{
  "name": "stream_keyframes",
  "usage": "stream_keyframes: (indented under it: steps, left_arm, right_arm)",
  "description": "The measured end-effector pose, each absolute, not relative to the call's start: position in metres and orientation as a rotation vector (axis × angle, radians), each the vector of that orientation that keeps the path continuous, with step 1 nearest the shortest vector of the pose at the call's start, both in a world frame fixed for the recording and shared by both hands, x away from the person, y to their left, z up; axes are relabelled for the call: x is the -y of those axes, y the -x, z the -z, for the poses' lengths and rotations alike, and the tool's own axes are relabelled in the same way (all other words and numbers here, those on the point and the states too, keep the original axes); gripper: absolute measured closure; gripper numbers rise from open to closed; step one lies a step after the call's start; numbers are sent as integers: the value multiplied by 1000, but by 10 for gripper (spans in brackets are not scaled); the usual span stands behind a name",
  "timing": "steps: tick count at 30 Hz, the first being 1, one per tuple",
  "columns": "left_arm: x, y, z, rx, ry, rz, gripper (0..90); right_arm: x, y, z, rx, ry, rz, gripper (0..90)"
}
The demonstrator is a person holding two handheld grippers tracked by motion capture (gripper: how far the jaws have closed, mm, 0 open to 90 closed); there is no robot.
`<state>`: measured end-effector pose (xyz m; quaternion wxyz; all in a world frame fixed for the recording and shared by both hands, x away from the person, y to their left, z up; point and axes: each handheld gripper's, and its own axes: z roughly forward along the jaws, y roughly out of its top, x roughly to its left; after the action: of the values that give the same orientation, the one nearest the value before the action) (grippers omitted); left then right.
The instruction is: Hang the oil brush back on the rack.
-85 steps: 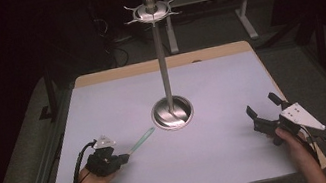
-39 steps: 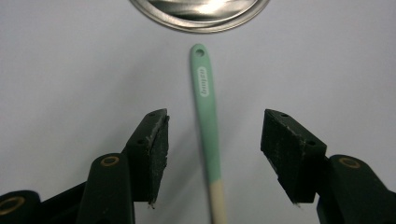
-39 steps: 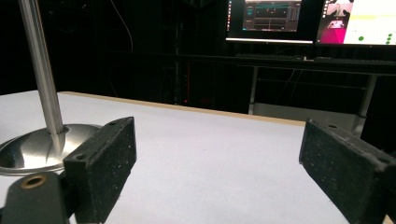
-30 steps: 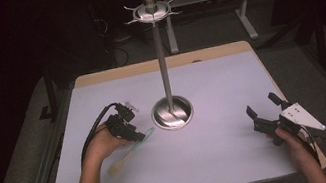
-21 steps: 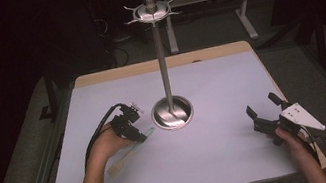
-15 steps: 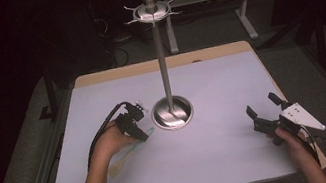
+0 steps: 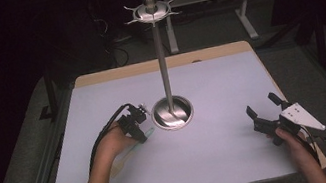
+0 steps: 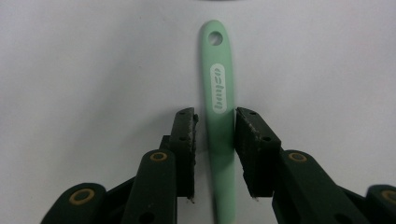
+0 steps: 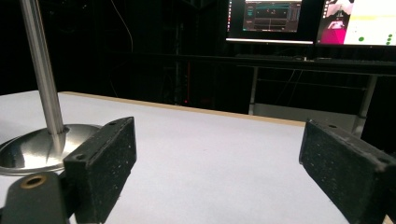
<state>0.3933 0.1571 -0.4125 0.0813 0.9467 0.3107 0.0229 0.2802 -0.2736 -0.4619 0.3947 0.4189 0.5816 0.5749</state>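
A mint-green utensil handle point(image 8: 218, 84) with a hole at its far end lies flat on the white table top, pointing at the stand. My left gripper point(image 8: 214, 114) straddles it. Its jaws have just been closing: the right pad point(image 8: 250, 140) is at the handle's edge, while a thin gap remains at the left pad point(image 8: 187, 135). In the high view the left gripper point(image 7: 139, 128) sits just left of the metal stand's base point(image 7: 172, 112), with the hand covering most of the utensil. My right gripper point(image 7: 261, 103) rests at the front right, jaws wide open with nothing between them.
The tall metal stand's pole point(image 9: 44, 84) rises to a hooked crown point(image 7: 151, 8). The white table top point(image 7: 210, 83) has a wooden far edge. A black cable point(image 7: 107, 132) loops behind the left hand. Monitors point(image 9: 308, 18) glow beyond the table.
The left hand has travelled from the table's left front toward the stand's base and settled low over the green utensil's handle. The right gripper has stayed where it was.
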Motion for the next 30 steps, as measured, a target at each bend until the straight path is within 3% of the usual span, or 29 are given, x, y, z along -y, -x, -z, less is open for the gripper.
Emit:
stream_keyframes:
  steps: [15,30]
  left_arm:
    - [-148,-389,413,-925,-2885,-124,756]
    - [-154,-391,413,-990,-2822,-66,780]
  right_arm:
    - [274,-280,462,-1477,-1062,-1457,104]
    - [274,-280,462,-1473,-1062,-1457,104]
